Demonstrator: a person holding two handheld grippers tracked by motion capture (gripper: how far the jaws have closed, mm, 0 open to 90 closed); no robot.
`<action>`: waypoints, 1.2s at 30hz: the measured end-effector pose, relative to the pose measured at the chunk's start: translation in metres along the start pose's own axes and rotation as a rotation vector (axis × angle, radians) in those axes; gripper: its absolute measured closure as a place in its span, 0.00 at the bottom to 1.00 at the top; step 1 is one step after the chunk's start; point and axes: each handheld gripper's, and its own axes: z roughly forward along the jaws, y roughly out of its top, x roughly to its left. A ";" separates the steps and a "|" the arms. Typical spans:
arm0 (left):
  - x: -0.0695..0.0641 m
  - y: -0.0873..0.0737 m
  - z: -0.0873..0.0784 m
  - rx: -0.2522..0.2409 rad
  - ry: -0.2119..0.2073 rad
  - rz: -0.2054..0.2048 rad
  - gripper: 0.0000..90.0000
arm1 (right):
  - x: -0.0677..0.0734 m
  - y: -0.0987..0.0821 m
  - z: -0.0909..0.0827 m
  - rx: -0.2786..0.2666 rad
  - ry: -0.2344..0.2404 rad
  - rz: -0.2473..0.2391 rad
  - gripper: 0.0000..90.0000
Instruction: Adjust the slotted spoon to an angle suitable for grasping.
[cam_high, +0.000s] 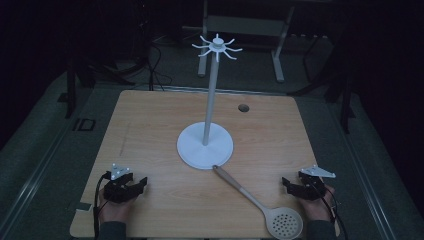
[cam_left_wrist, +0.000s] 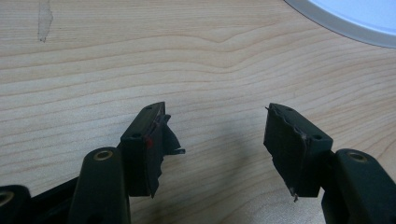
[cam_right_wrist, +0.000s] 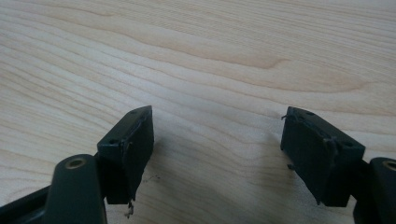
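Spoon: slotted spoon (cam_high: 260, 204) lies on the surface (cam_high: 150, 125) between both tongs, nearer the right tongs (cam_high: 284, 183).
Left tongs (cam_high: 144, 182): wide, empty.
Right tongs: wide, empty.
Hands: low, pointing inward.

A round cable hole (cam_high: 243, 107) sits in the wooden table (cam_high: 150, 125) beyond and to the right of the white hook stand (cam_high: 205, 145), while a grey metal frame (cam_high: 245, 25) stands on the dark floor farther behind that stand.
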 end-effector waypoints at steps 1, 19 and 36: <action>0.000 0.000 0.000 0.000 -0.001 0.000 0.44 | 0.000 0.000 0.000 -0.001 0.000 0.000 0.30; 0.001 -0.001 -0.001 -0.002 0.006 -0.008 0.44 | 0.018 0.046 -0.026 -0.037 0.012 -0.090 0.45; 0.002 -0.001 -0.001 -0.004 0.005 -0.010 0.44 | 0.059 0.104 -0.039 0.057 0.072 -0.260 0.46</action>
